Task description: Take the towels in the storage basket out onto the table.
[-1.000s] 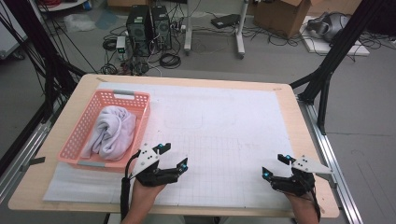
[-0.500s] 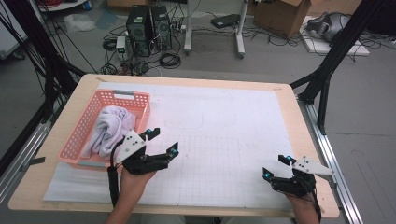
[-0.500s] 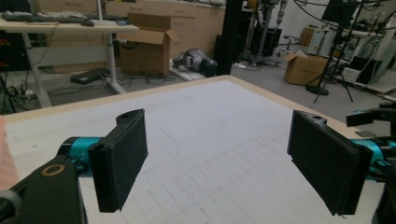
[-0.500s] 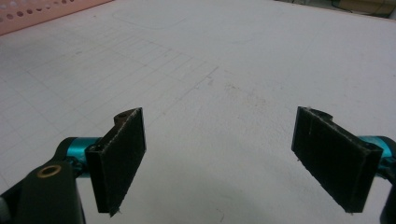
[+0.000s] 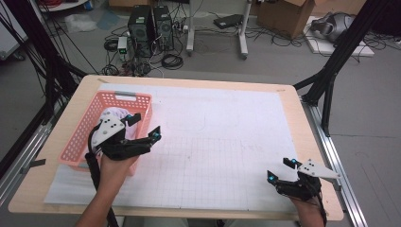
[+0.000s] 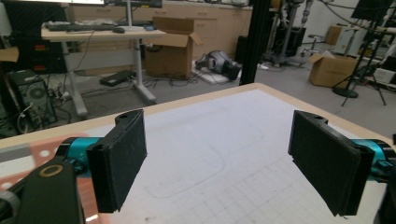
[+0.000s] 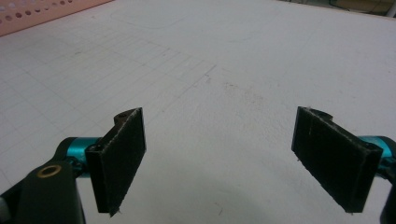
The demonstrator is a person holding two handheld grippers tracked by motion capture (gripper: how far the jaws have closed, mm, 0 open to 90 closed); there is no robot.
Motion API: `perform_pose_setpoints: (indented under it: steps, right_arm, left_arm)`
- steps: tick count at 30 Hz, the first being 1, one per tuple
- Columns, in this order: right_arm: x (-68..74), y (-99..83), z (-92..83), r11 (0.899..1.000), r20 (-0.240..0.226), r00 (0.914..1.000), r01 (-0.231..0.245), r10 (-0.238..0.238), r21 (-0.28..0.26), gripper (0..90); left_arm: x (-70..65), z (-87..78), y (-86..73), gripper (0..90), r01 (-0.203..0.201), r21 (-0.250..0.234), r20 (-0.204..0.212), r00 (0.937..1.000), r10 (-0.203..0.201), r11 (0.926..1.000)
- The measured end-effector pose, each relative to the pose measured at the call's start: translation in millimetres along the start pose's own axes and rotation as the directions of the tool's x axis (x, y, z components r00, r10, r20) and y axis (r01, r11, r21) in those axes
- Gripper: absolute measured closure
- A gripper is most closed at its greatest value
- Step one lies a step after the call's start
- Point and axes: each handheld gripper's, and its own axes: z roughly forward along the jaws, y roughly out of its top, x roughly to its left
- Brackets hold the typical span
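A pink plastic basket [image 5: 86, 134] sits at the table's left side and holds a crumpled white cloth [image 5: 113, 115]. My left gripper [image 5: 146, 126] hovers over the basket's near right corner, raised above the table, open with nothing between its jaws [image 6: 219, 161]. A corner of the basket [image 6: 28, 156] shows at the lower left of the left gripper view. My right gripper [image 5: 281, 170] rests low near the front right edge of the table, also open and empty [image 7: 224, 161]. The basket's edge [image 7: 42, 14] appears far off in the right gripper view.
A white gridded mat [image 5: 222, 142] covers most of the wooden table [image 5: 302, 118]. Black frame posts [image 5: 340, 52] stand at the right, with computer towers [image 5: 151, 21], cables and cardboard boxes [image 5: 283, 14] on the floor beyond the table.
My left gripper has lifted and moved left and forward, from the mat near the front edge to above the basket's near right corner. The right gripper has stayed put.
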Motion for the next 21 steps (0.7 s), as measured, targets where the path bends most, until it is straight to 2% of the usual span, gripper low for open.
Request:
perform_pose_setpoints:
  steps: [6,10,12,16,21]
  right_arm:
    - [-0.9,-0.9,0.0,1.000,0.000,1.0000,-0.001,0.001,0.002,16.6]
    - [-0.5,-1.1,0.8,1.000,-0.001,1.0000,-0.003,0.003,0.006,16.5]
    - [-0.1,-0.9,1.1,1.000,0.000,1.0000,-0.002,0.002,0.007,16.5]
    - [0.2,-1.1,1.5,1.000,-0.003,1.0000,-0.005,0.005,0.014,16.6]
    - [-0.7,-1.4,1.3,1.000,0.000,1.0000,0.001,-0.001,0.013,16.5]
  left_arm:
    - [29.2,-6.8,1.8,19.1,0.028,0.037,-0.042,0.9988,-0.026,0.9989]
    - [52.6,-11.5,2.5,18.3,0.055,0.047,-0.106,0.9931,-0.050,0.9974]
    - [65.0,-11.7,2.0,17.7,0.061,0.072,-0.138,0.9891,-0.051,0.9955]
    - [85.9,-8.3,-1.9,17.9,0.076,0.141,-0.183,0.9818,-0.050,0.9871]
    - [106.1,-4.0,-11.6,18.0,0.099,0.239,-0.269,0.9627,-0.032,0.9660]
